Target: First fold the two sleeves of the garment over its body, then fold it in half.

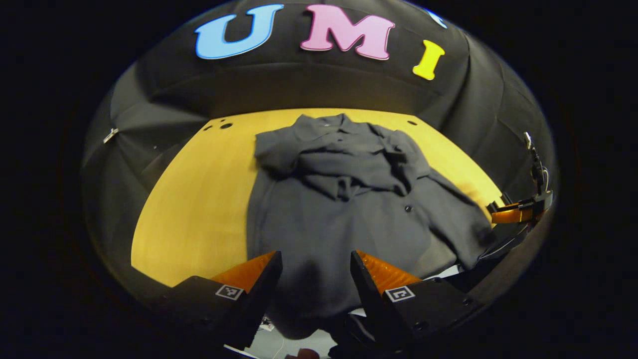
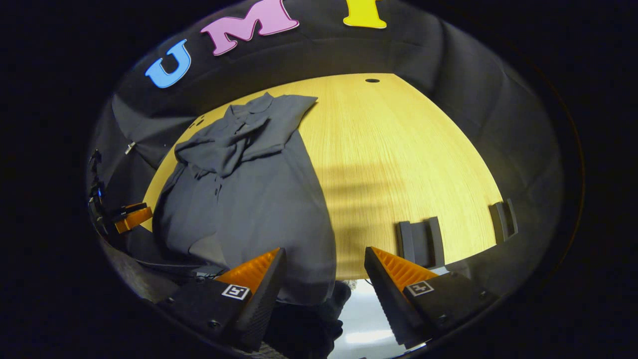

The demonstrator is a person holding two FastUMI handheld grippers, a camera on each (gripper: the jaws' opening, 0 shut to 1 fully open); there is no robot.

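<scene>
garment: a dark grey button-front shirt [image 1: 344, 209] lies flat on the yellow wooden table [image 1: 199, 199], collar toward the booth's wall, hem hanging just over the near edge.
sleeves: both look already folded across the chest, bunched in a rumpled heap [image 1: 349, 169] below the collar; the right gripper view shows the same heap [image 2: 234, 144] lying over the upper body.
task stage: judging from this, the sleeve folds are done and the fold in half is what remains.
left gripper: the left gripper [image 1: 316, 279] is released, jaws spread with the hem showing between them, gripping nothing; it sits low at the near edge, probably lined up to take a hem corner.
right gripper: the right gripper [image 2: 324, 279] is also released and empty, jaws wide, at the shirt's other hem corner with bare table ahead of it.
why so placed: one gripper at each side of the hem suits lifting the bottom edge and carrying it up to the collar.
other items: two dark slotted holders [image 2: 421, 242] sit at the table's near edge in the right gripper view.
writing: none readable on the shirt; small square black-and-white markers [image 1: 229, 291] sit on the gripper bodies, patterns not text.
risk: the loose sleeve heap could slip out when the hem is lifted.
</scene>
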